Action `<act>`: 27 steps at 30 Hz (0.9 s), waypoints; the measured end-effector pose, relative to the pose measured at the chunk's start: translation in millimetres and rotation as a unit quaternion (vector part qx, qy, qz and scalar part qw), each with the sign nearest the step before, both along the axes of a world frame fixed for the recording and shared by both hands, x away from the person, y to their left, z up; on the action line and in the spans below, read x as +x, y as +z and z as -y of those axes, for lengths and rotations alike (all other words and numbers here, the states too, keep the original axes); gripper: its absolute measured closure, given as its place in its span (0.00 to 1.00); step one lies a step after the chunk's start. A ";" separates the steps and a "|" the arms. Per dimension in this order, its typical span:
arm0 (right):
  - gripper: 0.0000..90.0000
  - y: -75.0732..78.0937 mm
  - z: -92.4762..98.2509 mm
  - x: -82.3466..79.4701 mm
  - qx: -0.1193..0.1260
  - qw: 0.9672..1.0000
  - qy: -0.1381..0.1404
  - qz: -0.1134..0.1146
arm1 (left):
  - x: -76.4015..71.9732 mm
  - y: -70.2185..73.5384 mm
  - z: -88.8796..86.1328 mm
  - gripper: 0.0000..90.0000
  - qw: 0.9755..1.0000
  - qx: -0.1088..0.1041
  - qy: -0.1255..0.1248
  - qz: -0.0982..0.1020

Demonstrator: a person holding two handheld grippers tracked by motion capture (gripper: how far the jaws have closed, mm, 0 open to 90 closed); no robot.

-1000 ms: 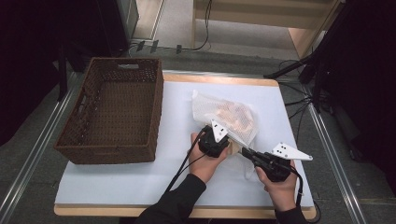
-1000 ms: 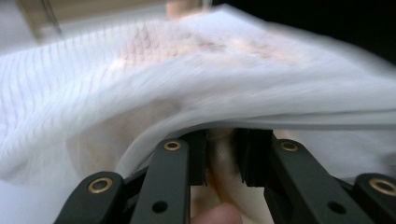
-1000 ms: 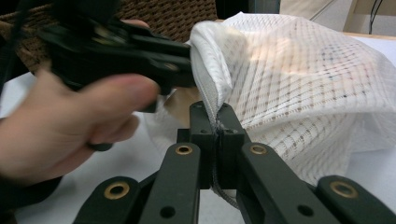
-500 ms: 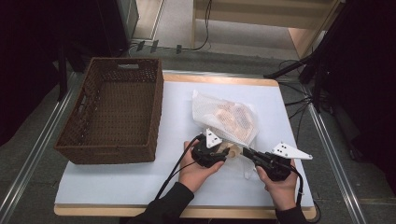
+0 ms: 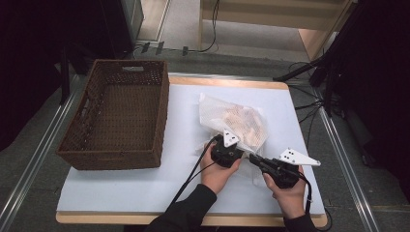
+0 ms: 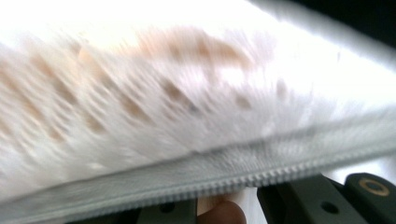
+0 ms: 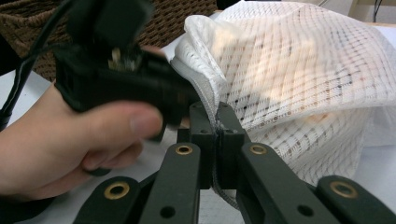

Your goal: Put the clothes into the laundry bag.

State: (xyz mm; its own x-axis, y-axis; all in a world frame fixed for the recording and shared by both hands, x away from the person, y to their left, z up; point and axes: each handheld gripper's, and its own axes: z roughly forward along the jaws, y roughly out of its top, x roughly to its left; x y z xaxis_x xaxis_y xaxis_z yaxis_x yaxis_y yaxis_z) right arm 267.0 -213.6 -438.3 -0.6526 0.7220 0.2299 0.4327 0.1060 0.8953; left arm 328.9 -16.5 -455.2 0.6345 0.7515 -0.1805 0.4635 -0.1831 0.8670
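On the white table, beside the basket, lies the mesh bag. Right gripper pinches its zipper edge (jaws tight together). Left gripper has just been closing on that edge; next, pull the zipper along.

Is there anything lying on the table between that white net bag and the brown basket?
Nothing visible does. The mesh bag lies right of the wicker basket, with bare white table between them. The right gripper pinches the bag's zipper edge; the left gripper sits against it.

Right gripper jaws clamped on white mesh bag zipper edge.
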 end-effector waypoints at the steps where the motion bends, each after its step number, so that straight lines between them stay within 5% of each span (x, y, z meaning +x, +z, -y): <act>1: 0.98 0.0 0.8 0.3 0.001 1.000 0.000 0.001 | 2.6 -0.9 1.3 0.89 1.000 0.002 0.012 0.015; 3: 0.98 -0.2 1.7 0.7 0.002 1.000 -0.002 0.001 | 11.3 -10.2 4.6 0.88 1.000 0.027 0.010 0.005; 5: 0.98 -1.1 2.4 1.1 -0.001 1.000 -0.004 -0.001 | 20.1 -21.9 4.4 0.84 0.998 0.035 -0.016 -0.051; 6: 0.98 -1.3 3.1 1.1 -0.001 1.000 -0.004 -0.003 | 19.9 -23.1 4.0 0.82 0.997 0.039 -0.025 -0.061; 11: 0.98 -1.7 3.9 1.8 0.000 1.000 -0.006 -0.004 | 3.7 -14.3 -6.2 0.59 0.995 0.050 -0.069 -0.055; 15: 0.98 -2.1 3.9 1.9 -0.002 1.000 -0.006 -0.004 | -16.2 -7.9 -29.6 0.49 0.995 0.064 -0.072 -0.038; 20: 0.98 -2.2 4.2 2.4 -0.002 1.000 -0.007 -0.006 | -33.7 -12.6 -53.4 0.52 0.991 0.109 -0.062 -0.048; 22: 0.98 -2.2 2.9 2.6 -0.002 1.000 -0.006 -0.005 | -34.8 -17.1 -55.1 0.52 0.989 0.130 -0.047 -0.057; 25: 0.98 -2.6 0.5 2.2 -0.006 1.000 -0.005 -0.005 | -33.1 -21.3 -52.2 0.53 0.989 0.132 -0.027 -0.057; 27: 0.98 -3.2 -0.5 2.0 -0.008 1.000 -0.004 -0.006 | -33.4 -21.1 -47.8 0.64 0.988 0.146 -0.018 -0.049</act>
State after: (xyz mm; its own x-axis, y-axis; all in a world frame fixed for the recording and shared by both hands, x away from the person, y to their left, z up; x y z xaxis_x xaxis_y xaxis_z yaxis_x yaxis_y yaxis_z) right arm 269.0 -213.1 -441.5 -0.6449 0.7300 0.2263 0.4436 0.1164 0.8886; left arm 295.5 31.4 -476.3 0.6526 0.7574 -0.0213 0.5310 -0.4372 0.7259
